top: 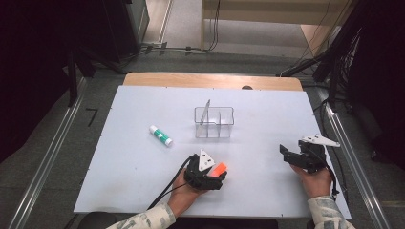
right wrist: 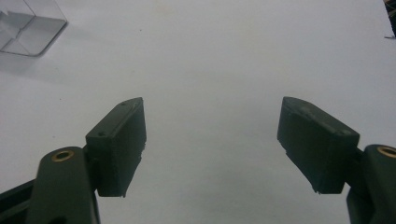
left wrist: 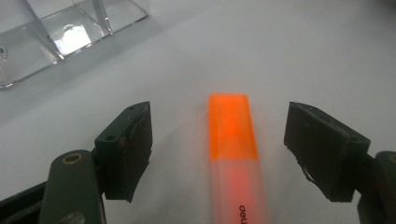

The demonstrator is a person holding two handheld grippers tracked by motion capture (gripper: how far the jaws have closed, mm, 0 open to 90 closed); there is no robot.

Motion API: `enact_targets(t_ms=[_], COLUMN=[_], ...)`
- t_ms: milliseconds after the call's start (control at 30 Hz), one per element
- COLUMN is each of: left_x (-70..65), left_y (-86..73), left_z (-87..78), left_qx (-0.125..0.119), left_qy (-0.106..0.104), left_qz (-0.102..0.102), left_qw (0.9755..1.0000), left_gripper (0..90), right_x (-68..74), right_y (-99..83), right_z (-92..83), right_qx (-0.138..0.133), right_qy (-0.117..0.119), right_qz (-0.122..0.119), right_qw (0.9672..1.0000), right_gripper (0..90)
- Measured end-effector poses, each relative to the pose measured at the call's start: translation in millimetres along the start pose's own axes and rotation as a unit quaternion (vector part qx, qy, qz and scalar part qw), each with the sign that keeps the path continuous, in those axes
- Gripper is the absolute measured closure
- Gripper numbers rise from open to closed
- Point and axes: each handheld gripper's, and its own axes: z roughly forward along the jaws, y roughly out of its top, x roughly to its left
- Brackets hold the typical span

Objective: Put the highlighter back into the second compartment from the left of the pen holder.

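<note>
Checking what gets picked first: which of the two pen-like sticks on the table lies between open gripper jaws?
The orange highlighter, between the left hand-held gripper jaws; the green-capped white stick lies apart.

The one bit of print I can read is on the highlighter (left wrist: pixel 233 154) between my left tongs: black letters "del" at the bottom edge of the left gripper view, cut off by the frame, running sideways along its pale barrel. The glue stick (top: pixel 161 135), left of centre in the high view, is too small to read.

Orange highlighter (left wrist: pixel 232 140) blurred, lower body cut off by the left gripper view's bottom edge, print half-legible.
</note>
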Motion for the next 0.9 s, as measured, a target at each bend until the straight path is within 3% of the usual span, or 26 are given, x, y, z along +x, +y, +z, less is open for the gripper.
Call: enact_targets(t_ms=[267,900], left_x=[-5.4,-8.7], left_y=[-1.5,-1.4], left_z=[4.0,6.5], left_qx=[0.003,0.014], left_qy=[0.000,0.001], left_qz=[0.015,0.023], left_qw=[0.9999,0.9996], left_gripper=[31.4,50.8], right_x=[0.4,0.6], right_y=[0.0,-0.1], right_z=[-0.1,0.5], right_qx=[0.000,0.001], right_qy=[0.001,0.001], right_qz=[0.000,-0.002], right_qw=[1.0000,1.0000], right_gripper=[22.3,22.3])
